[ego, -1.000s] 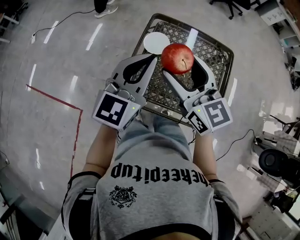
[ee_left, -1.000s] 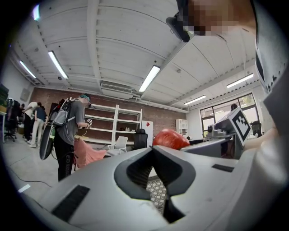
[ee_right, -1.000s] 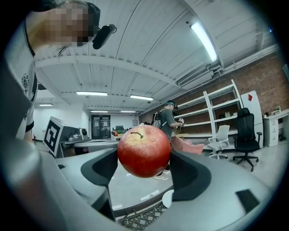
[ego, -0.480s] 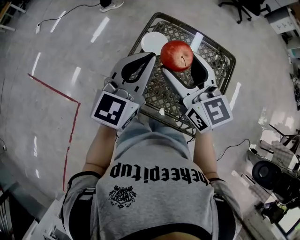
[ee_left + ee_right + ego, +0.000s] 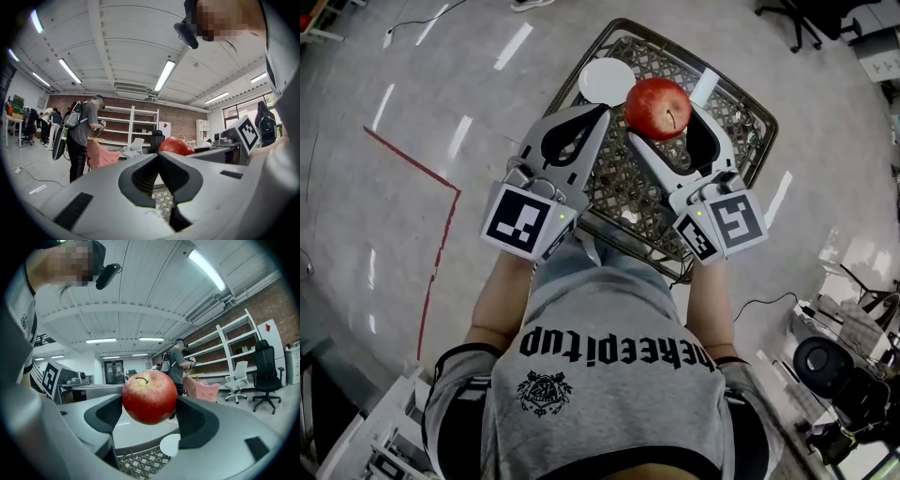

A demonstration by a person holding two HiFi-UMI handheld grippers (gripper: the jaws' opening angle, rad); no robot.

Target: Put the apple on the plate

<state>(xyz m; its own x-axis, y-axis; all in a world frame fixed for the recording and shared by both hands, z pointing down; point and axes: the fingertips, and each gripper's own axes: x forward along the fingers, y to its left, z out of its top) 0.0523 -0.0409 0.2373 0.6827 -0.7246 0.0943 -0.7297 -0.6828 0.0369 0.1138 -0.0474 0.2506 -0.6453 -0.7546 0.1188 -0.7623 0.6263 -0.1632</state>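
Note:
A red apple (image 5: pixel 658 107) hangs above a wire-mesh cart (image 5: pixel 574 75), and my right gripper (image 5: pixel 663 120) is shut on it. In the right gripper view the apple (image 5: pixel 149 397) fills the gap between the jaws of that gripper (image 5: pixel 149 403), stem up. A small white plate (image 5: pixel 607 81) lies in the cart's far left corner, up and left of the apple; the plate (image 5: pixel 170 444) also shows below the fruit. My left gripper (image 5: pixel 604 112) is shut with nothing in it, level with the right one. Its closed tips (image 5: pixel 158 154) point at the apple (image 5: pixel 174 146).
A red tape line (image 5: pixel 412 159) runs across the floor left of the cart. An office chair (image 5: pixel 802 19) stands at the far right, with cables and equipment (image 5: pixel 825 361) at the right. A person (image 5: pixel 82 136) stands by shelves in the background.
The right gripper keeps its hold on the apple and both grippers stay over the cart. The head view has shifted a little, so the floor and cart sit slightly differently in frame.

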